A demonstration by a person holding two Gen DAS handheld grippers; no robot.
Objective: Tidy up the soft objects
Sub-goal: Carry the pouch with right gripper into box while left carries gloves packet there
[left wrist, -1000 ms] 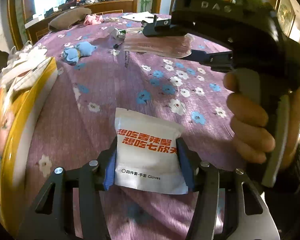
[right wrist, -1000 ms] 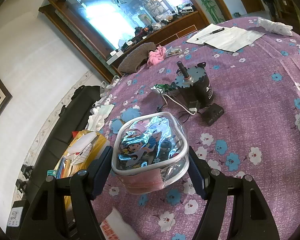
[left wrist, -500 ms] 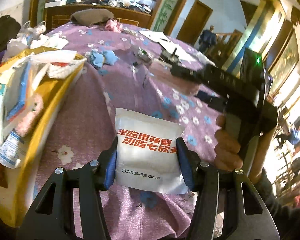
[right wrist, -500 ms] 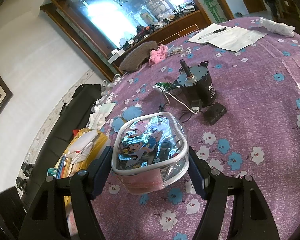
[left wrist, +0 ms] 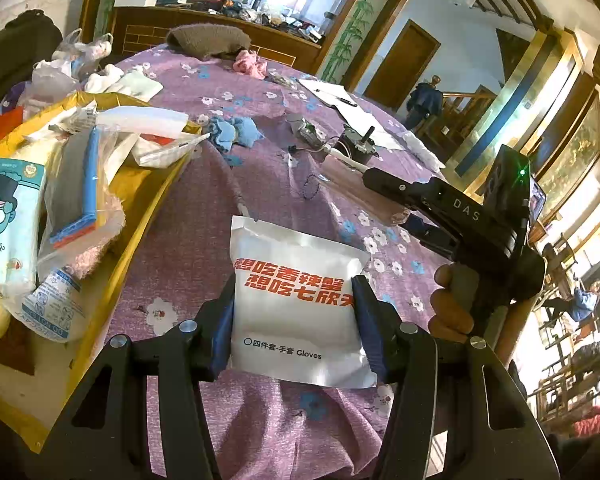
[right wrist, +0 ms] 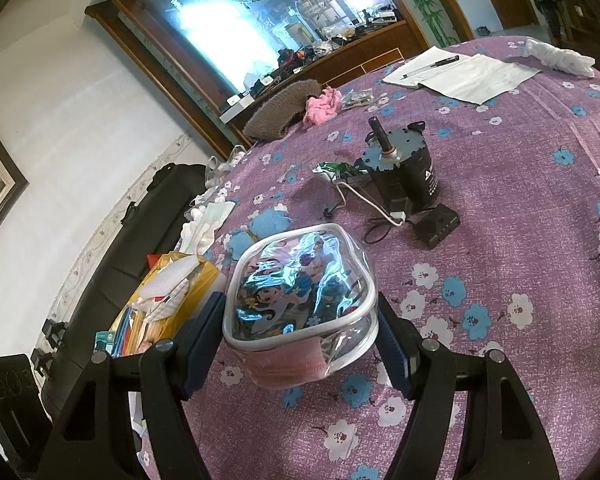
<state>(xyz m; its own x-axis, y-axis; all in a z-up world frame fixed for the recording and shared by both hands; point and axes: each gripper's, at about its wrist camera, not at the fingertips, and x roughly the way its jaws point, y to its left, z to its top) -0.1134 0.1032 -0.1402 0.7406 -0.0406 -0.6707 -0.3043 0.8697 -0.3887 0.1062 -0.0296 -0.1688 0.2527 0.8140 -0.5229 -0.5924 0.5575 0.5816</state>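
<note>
Table (right wrist: pixel 520 208): round, under a nubbly purple cloth printed with blue and white flowers.
Box (left wrist: pixel 140 216): yellow card, open, at the table's left edge, heaped with soft packets.
Motor (right wrist: pixel 404 168): black cylinder, upright on the cloth.
Pouch (right wrist: pixel 300 308): clear crinkled plastic, white piping, cartoon print, pink fabric inside; clamped in the right gripper (right wrist: pixel 300 336) above the cloth.
Packet (left wrist: pixel 296 304): flat white glove sachet, red lettering; pinched by the left gripper (left wrist: pixel 294 320) beside the box.
Right hand (left wrist: pixel 452 304): fingers curled round its gripper's handle.
</note>
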